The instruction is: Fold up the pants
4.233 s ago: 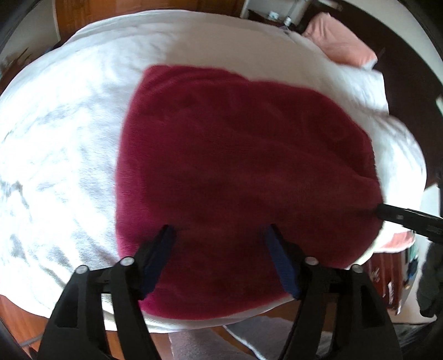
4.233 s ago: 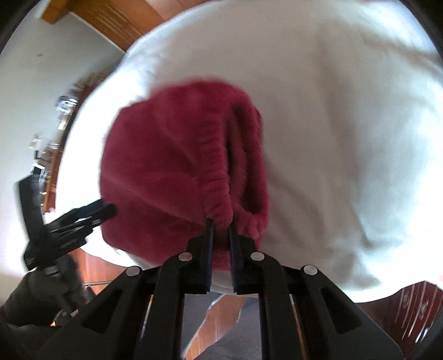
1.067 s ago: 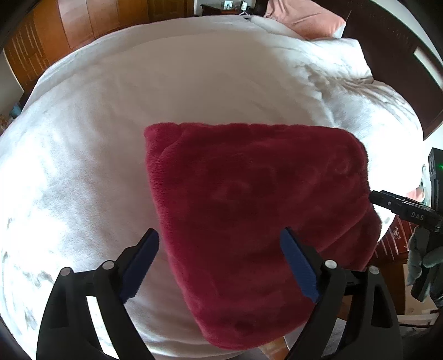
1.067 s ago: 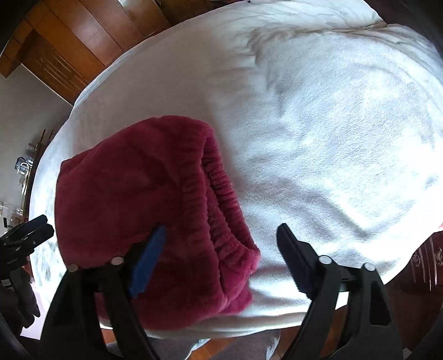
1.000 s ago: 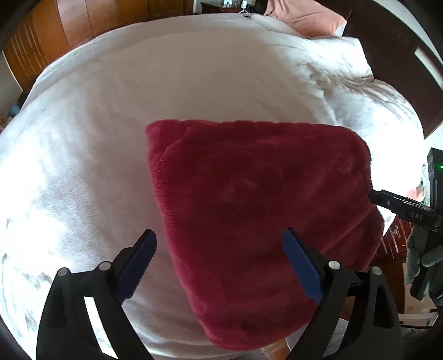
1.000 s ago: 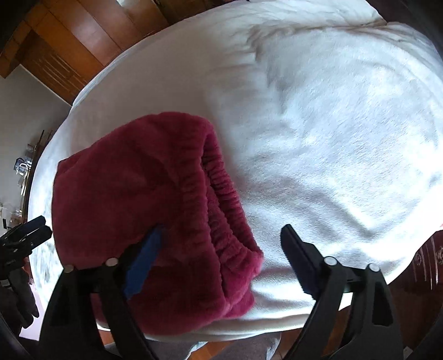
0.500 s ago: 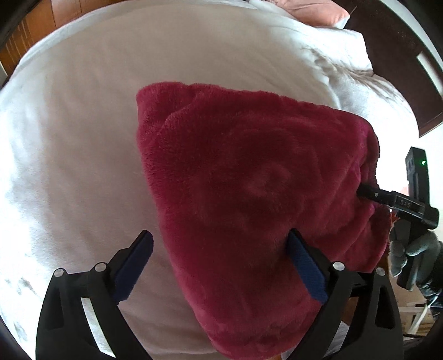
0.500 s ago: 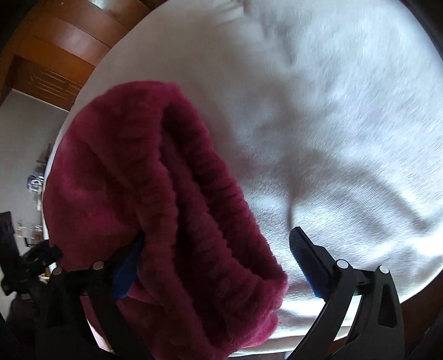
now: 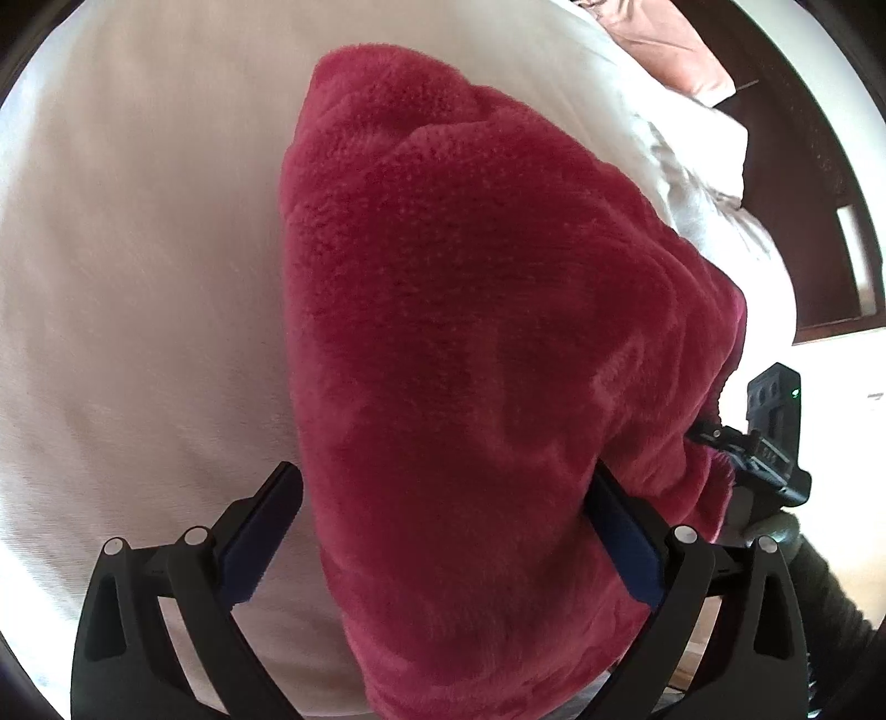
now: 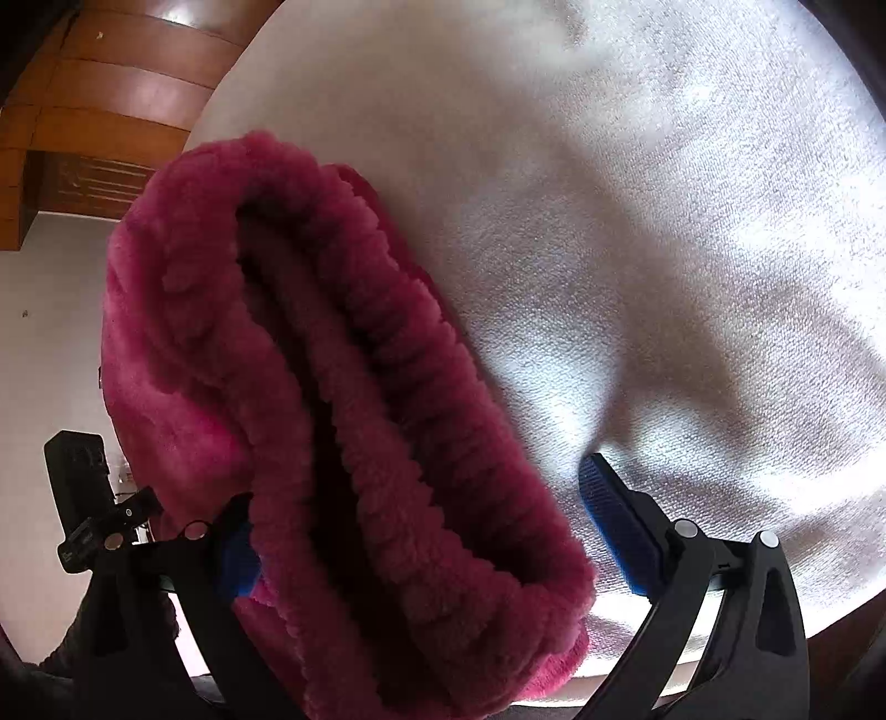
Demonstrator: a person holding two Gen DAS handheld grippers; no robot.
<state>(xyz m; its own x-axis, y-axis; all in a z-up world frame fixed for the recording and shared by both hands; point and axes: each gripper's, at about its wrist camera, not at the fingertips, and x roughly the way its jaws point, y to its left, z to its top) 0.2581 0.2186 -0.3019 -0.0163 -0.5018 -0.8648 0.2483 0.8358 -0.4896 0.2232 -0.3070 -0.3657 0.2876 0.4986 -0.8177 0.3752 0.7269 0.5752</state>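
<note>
Both your tongs, left [image 9: 440,531] and right [image 10: 415,540], are spread wide and grasp nothing. The folded pants [image 9: 482,354] lie on the bed [image 9: 138,249] between their fingers, probably ready for a new grip.

White fleecy bedspread [image 10: 664,221] seen filling most of both views. Pink pillow [image 9: 670,50] and dark wooden headboard [image 9: 819,183] seen upper right, left view. Wooden panelling [image 10: 111,83] above pale wall [image 10: 50,343], right view's left side.
</note>
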